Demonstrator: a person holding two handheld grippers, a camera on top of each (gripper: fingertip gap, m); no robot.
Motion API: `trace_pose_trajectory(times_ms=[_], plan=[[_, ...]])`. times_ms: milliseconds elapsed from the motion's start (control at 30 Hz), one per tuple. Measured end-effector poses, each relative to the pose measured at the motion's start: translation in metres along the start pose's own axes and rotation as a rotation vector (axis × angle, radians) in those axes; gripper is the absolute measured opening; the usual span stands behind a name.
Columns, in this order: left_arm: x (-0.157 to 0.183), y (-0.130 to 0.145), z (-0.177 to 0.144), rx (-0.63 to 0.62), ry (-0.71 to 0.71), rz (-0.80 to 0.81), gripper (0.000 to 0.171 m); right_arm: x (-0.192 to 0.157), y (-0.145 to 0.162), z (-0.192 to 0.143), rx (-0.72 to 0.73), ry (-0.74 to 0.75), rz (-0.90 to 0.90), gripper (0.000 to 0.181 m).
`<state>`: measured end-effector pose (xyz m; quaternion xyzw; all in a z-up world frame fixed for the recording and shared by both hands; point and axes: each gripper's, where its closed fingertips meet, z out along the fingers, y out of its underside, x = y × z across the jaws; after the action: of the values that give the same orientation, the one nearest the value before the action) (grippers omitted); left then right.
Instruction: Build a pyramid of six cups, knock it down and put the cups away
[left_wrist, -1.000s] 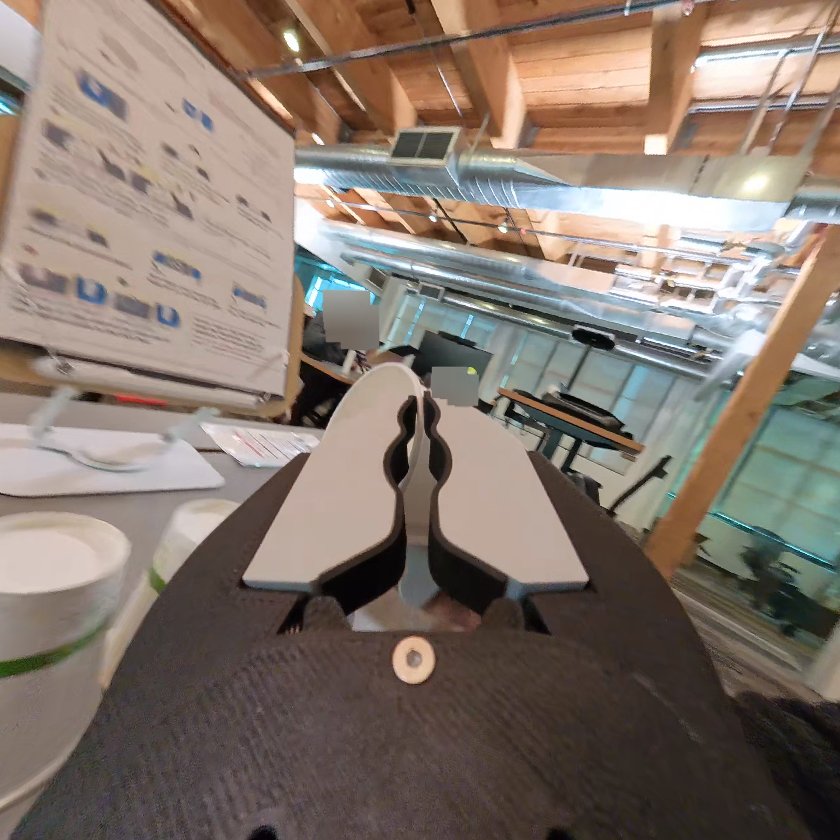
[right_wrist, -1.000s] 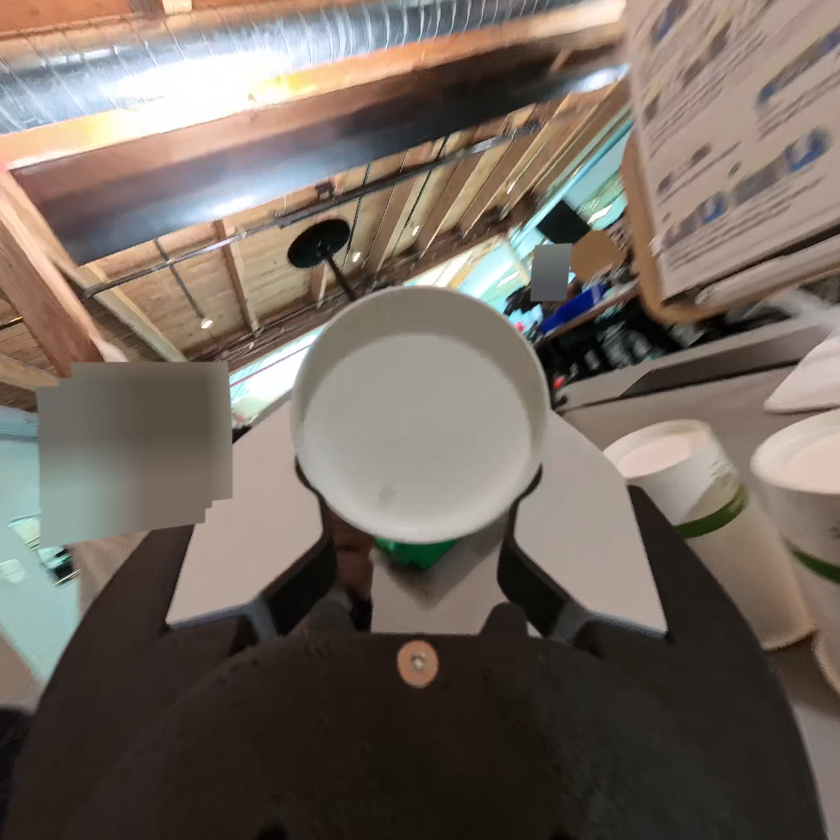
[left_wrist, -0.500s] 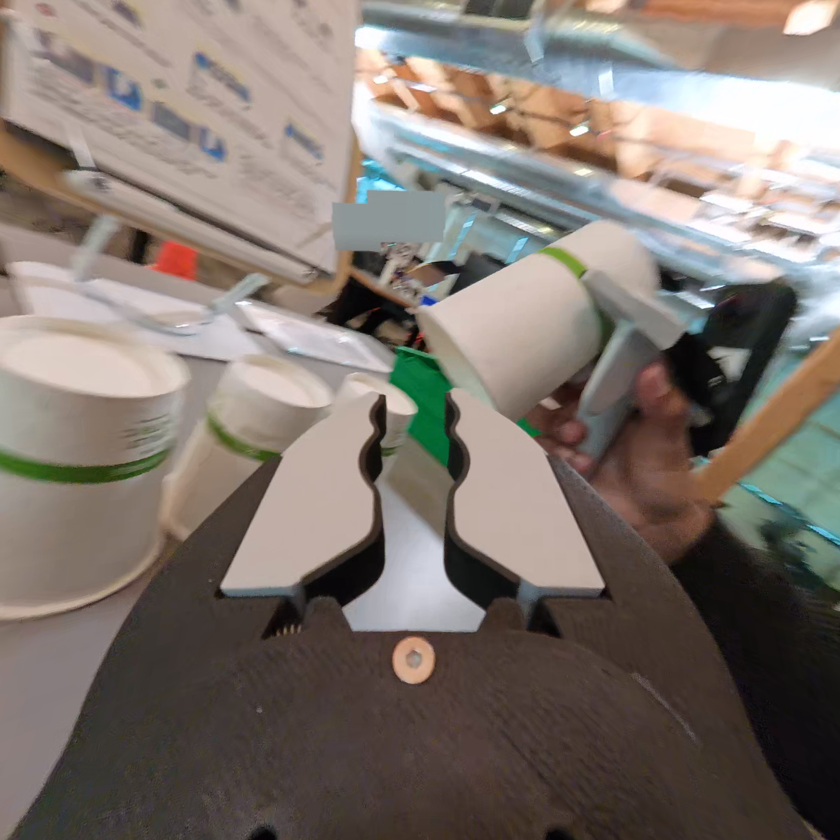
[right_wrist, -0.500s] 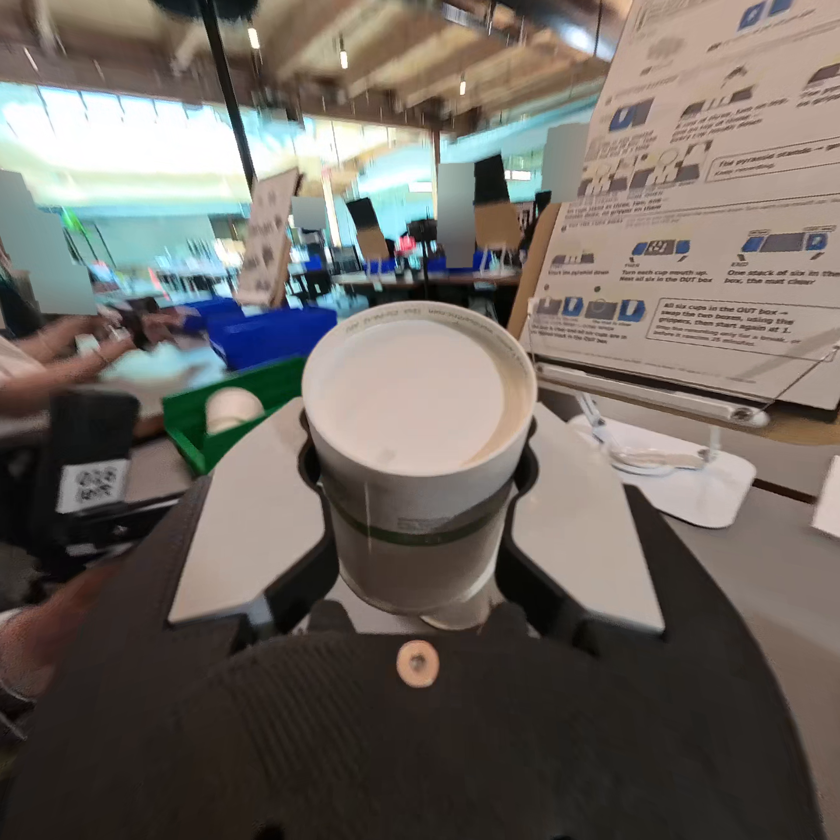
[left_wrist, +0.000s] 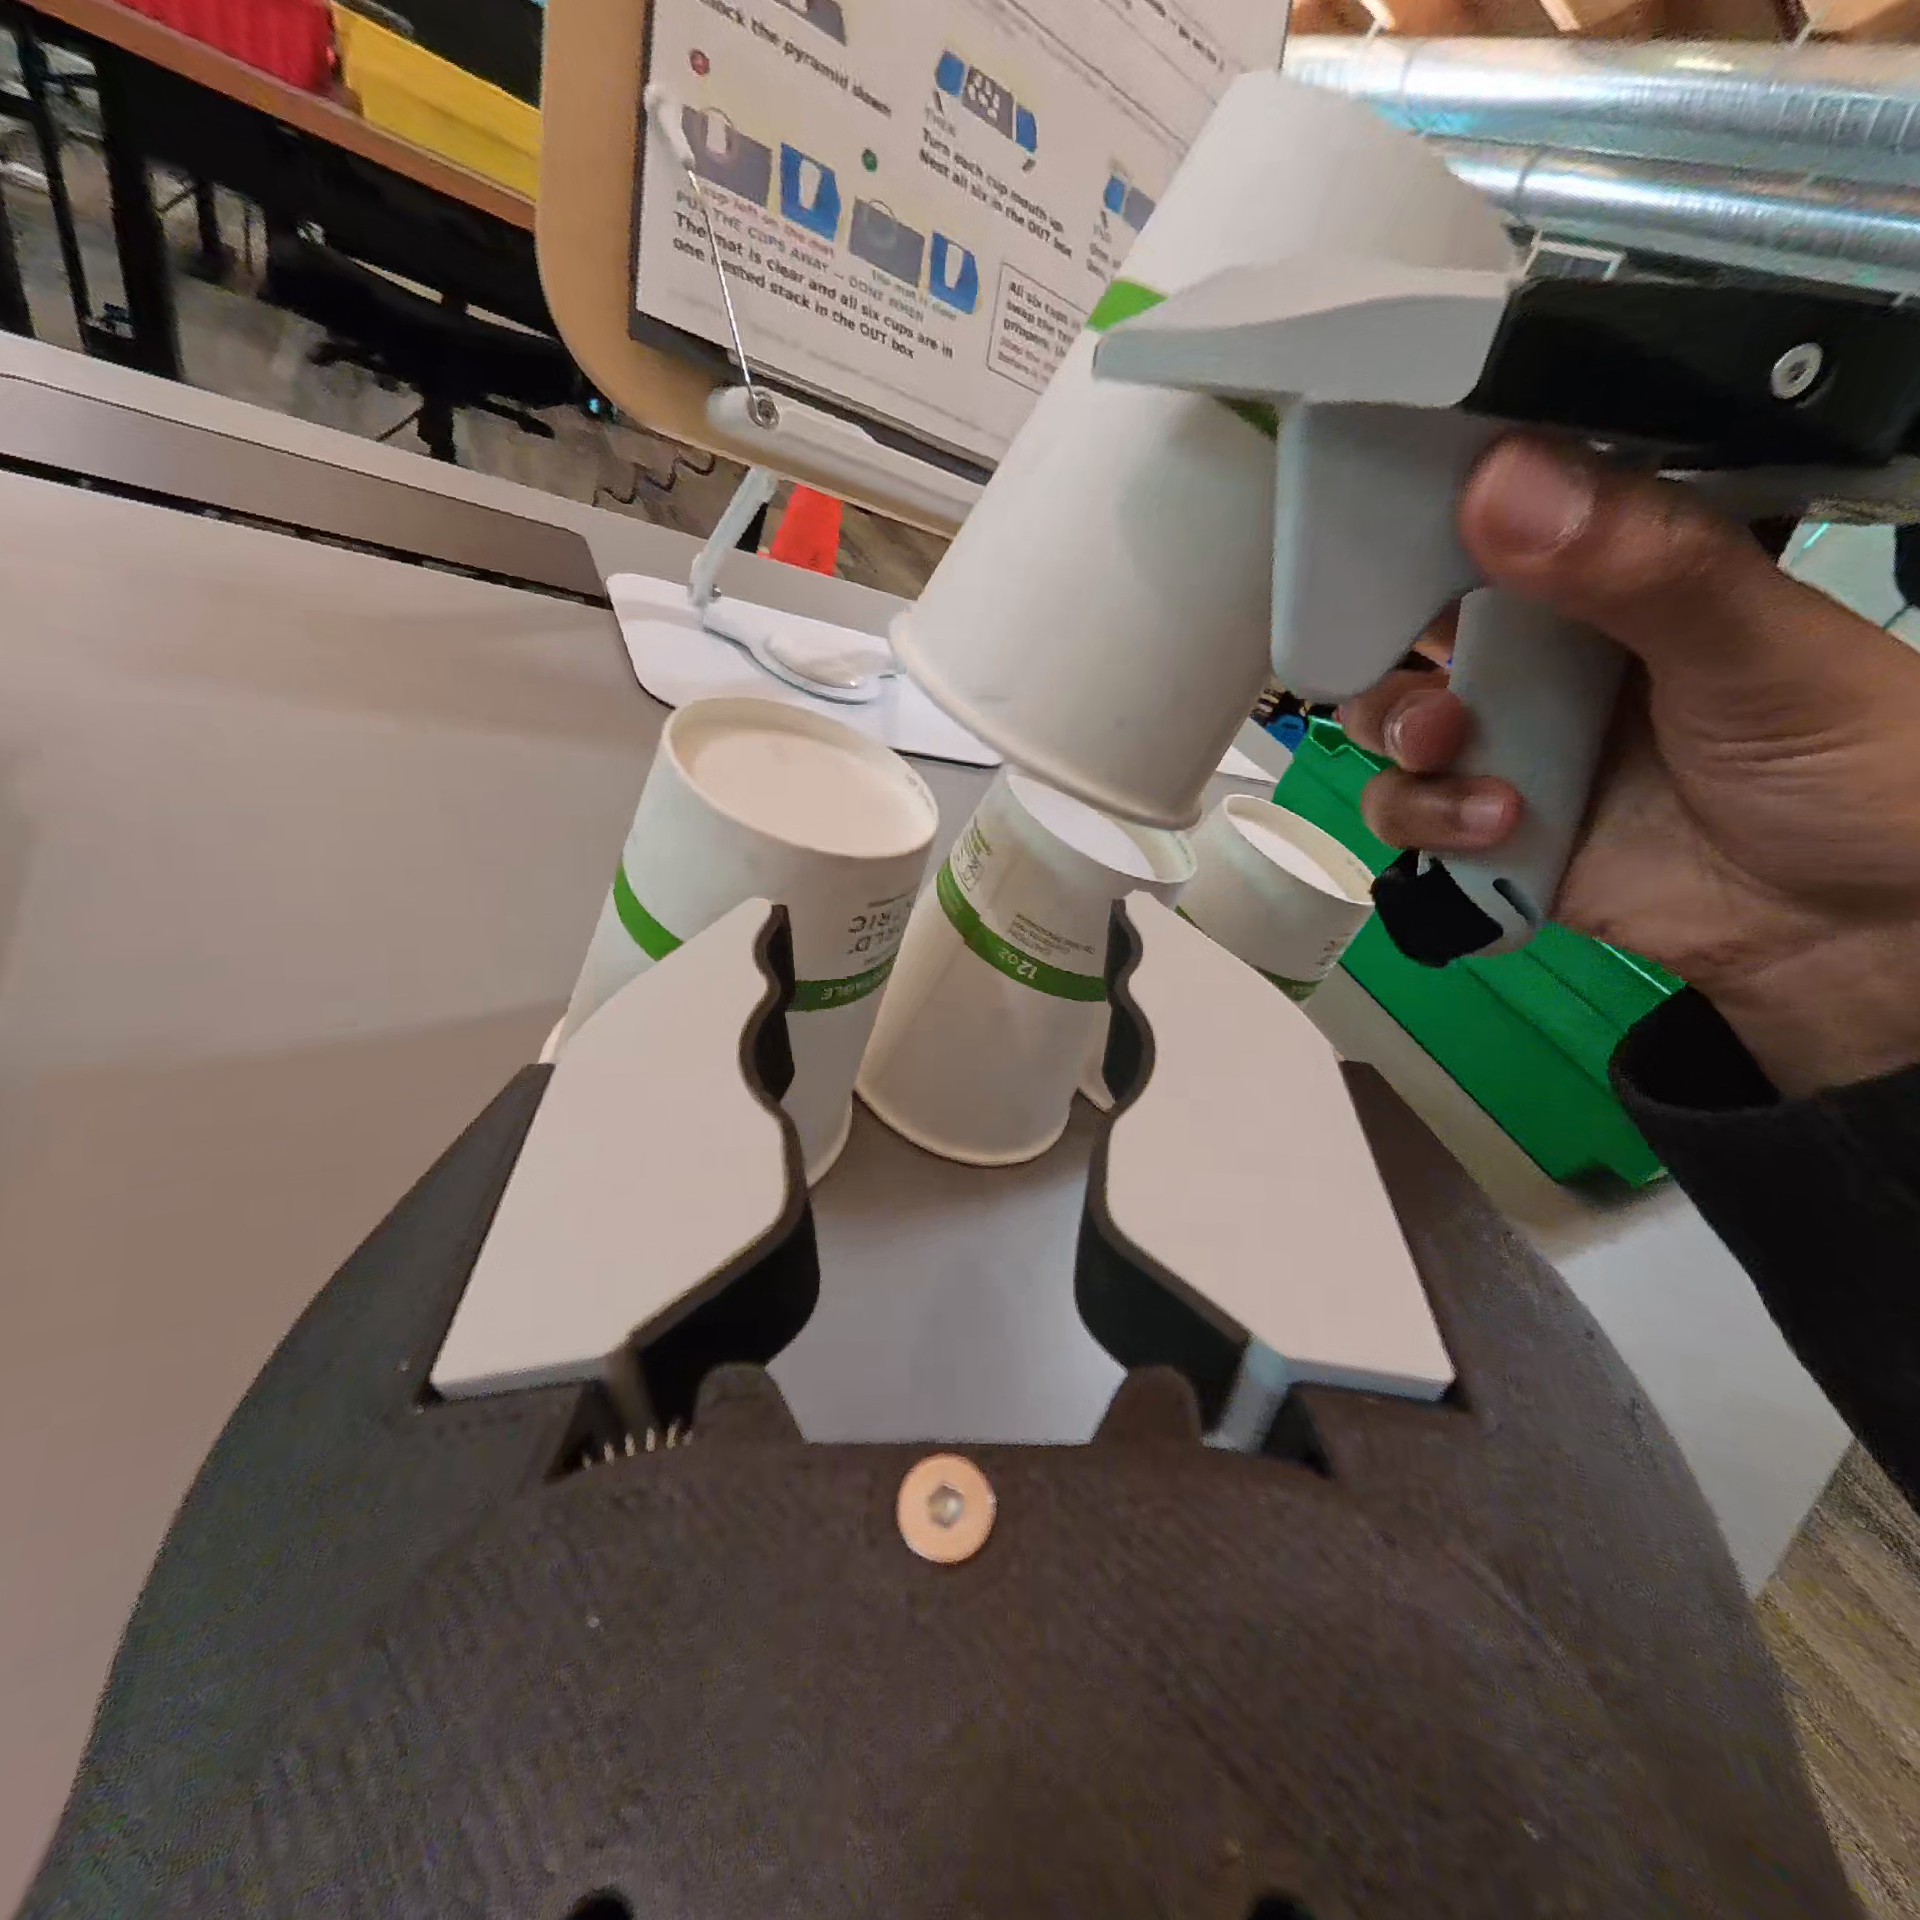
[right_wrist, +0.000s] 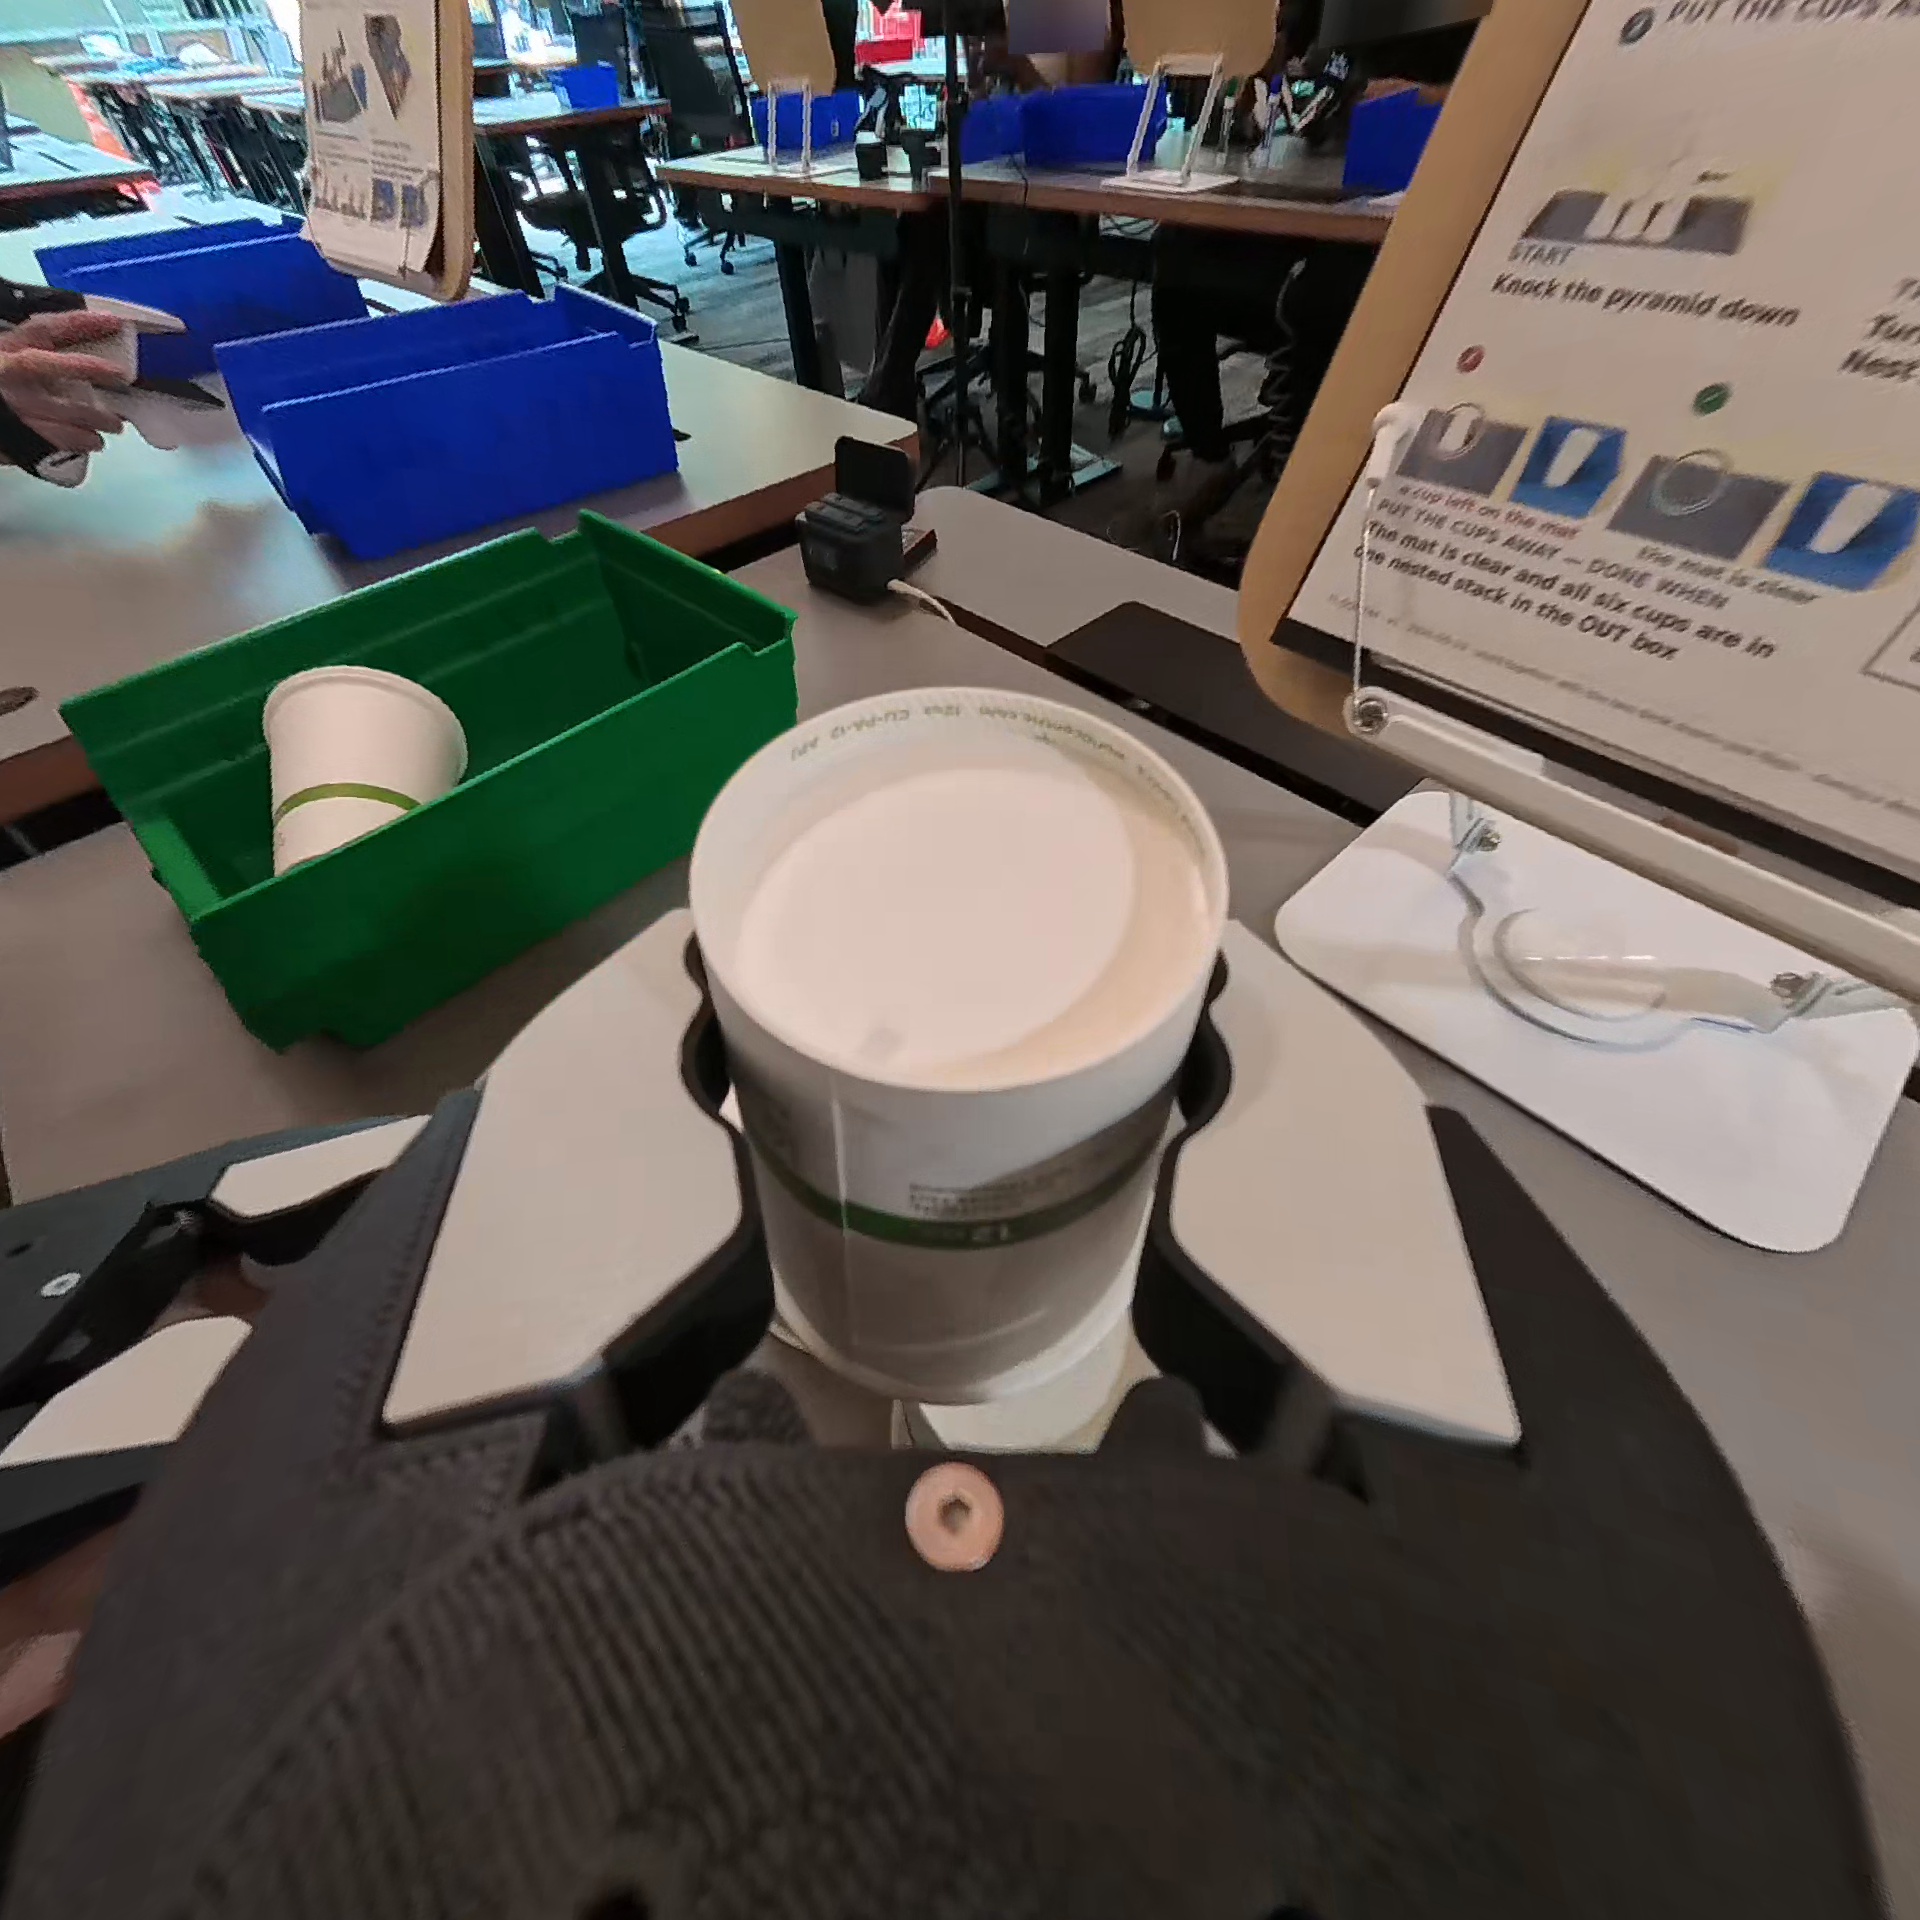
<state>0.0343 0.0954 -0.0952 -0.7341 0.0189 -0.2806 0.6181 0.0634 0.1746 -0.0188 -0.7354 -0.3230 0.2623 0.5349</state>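
Observation:
My right gripper (right_wrist: 956, 997) is shut on an upside-down white paper cup with a green band (right_wrist: 956, 904). In the left wrist view this cup (left_wrist: 1122, 582) hangs tilted in the right gripper (left_wrist: 1184, 312), and its rim rests on the base of the middle cup (left_wrist: 997, 987). That middle cup stands upside down on the grey table between a left cup (left_wrist: 779, 831) and a right cup (left_wrist: 1278, 883). My left gripper (left_wrist: 940, 935) is open and empty, just in front of the left and middle cups.
A green bin (right_wrist: 499, 883) at the left holds one lying cup (right_wrist: 353, 758); it also shows in the left wrist view (left_wrist: 1475, 1049). An instruction board on a white stand (right_wrist: 1600, 997) is behind the cups. Blue bins (right_wrist: 447, 416) sit on farther tables. A hand (left_wrist: 1683, 790) holds the right gripper.
Both views swung down from the ceiling to the table. My left gripper opened from shut. My right gripper kept the cup and brought it down onto the middle cup.

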Motion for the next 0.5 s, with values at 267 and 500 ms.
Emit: trace_pose_trajectory(times_ms=[267, 500], plan=[[-0.002, 0.006, 0.005, -0.02, -0.004, -0.012, 0.059, -0.003, 0.01, 0.012, -0.045, -0.024, 0.011, 0.088], [0.003, 0.013, 0.008, -0.045, 0.0, 0.009, 0.059, -0.003, 0.014, 0.017, -0.048, -0.032, 0.007, 0.088]])
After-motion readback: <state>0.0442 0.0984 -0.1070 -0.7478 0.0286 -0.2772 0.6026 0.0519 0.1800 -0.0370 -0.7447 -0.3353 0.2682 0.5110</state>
